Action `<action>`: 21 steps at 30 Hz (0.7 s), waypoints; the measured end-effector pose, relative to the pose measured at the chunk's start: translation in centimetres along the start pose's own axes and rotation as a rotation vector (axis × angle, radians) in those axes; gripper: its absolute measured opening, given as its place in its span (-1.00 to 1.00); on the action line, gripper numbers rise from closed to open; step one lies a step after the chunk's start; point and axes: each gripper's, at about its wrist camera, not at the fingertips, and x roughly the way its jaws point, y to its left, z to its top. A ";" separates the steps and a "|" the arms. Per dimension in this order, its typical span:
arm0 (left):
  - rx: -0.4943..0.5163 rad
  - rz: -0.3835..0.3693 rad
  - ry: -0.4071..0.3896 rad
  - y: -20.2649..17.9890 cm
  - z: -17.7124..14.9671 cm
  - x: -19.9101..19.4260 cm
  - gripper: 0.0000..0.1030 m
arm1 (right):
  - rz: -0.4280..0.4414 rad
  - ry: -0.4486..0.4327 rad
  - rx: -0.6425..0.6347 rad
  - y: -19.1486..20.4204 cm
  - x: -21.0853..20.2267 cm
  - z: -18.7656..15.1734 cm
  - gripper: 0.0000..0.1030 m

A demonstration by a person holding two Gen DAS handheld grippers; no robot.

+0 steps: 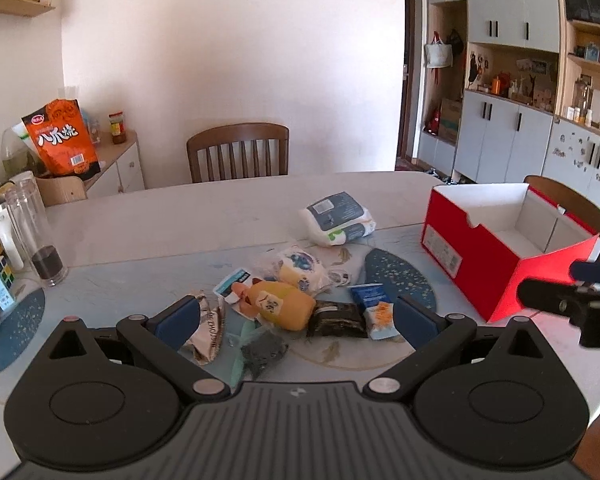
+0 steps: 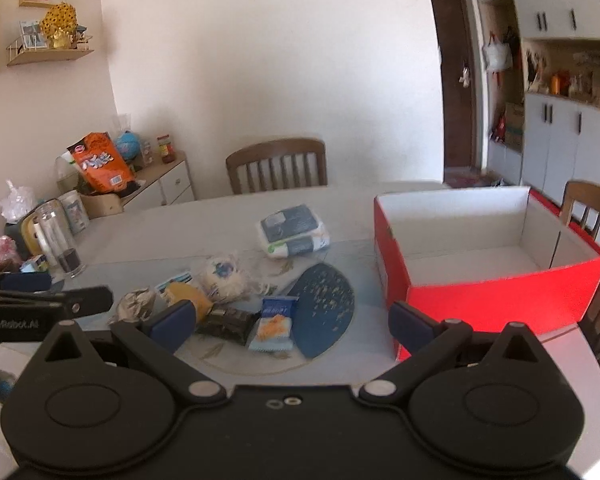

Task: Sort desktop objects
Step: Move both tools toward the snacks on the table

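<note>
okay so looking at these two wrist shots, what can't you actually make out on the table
- Crumpled wrapper: left wrist view, partly behind the left gripper's finger.
- Yellow packet: right wrist view, partly behind the right gripper's finger.
- Red box floor: near wall hides part, both views.
- Packet labels: too small.

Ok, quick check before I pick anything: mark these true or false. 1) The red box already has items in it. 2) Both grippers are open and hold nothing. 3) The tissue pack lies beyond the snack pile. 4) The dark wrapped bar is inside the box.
1) False: the red box shows only its bare white inside.
2) True: the left gripper and right gripper stand wide open, holding nothing.
3) True: the tissue pack lies past the pile.
4) False: the dark wrapped bar lies on the table.
</note>
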 end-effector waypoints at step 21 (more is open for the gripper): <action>0.012 0.057 0.104 7.3 -1.1 8.4 1.00 | -0.036 0.148 -0.064 3.2 9.5 -0.5 0.88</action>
